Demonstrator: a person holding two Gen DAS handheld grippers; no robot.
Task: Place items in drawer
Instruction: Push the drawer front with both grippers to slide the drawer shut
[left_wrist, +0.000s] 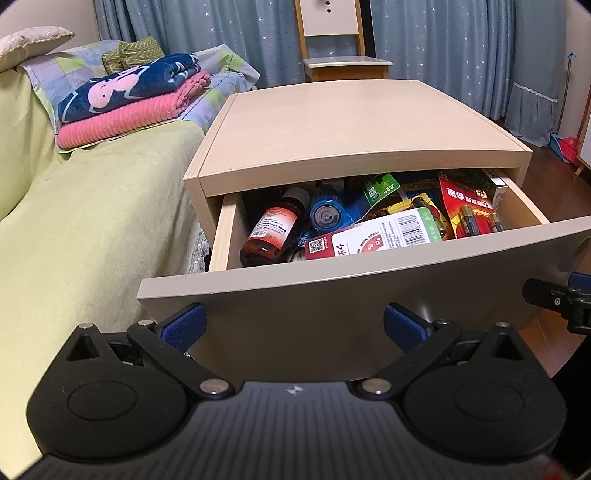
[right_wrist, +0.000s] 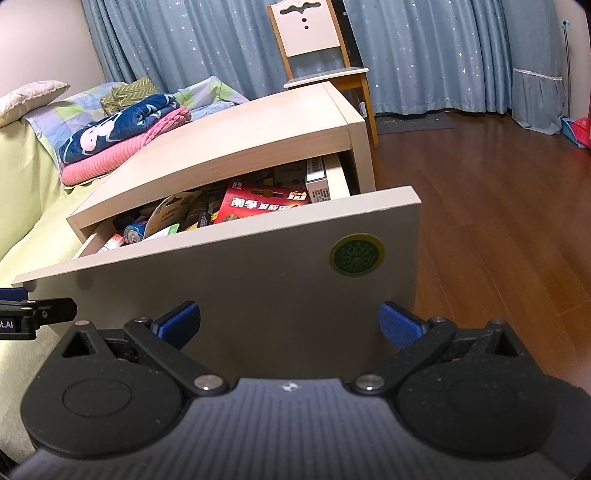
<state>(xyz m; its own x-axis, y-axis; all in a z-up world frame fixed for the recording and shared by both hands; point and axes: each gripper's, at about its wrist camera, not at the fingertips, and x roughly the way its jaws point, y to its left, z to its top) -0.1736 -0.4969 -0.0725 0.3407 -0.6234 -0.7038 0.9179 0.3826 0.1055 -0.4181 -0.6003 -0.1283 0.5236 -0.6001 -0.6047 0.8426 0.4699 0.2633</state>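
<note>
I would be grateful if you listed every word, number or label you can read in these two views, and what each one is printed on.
"SCISS", cut off: blue pack at the back of the drawer.
"南孚": red battery pack.
"5号": same pack's top corner.
"4": red-and-white card.
"t.AI", cut off: left gripper, seen in the right wrist view.
Brown bottle label, barcodes, white box: too small.

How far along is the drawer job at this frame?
Looks nearly done: the drawer is open and holds a brown bottle, battery packs and other items. The left gripper and right gripper are both open and empty. Probably left: closing the drawer.
</note>
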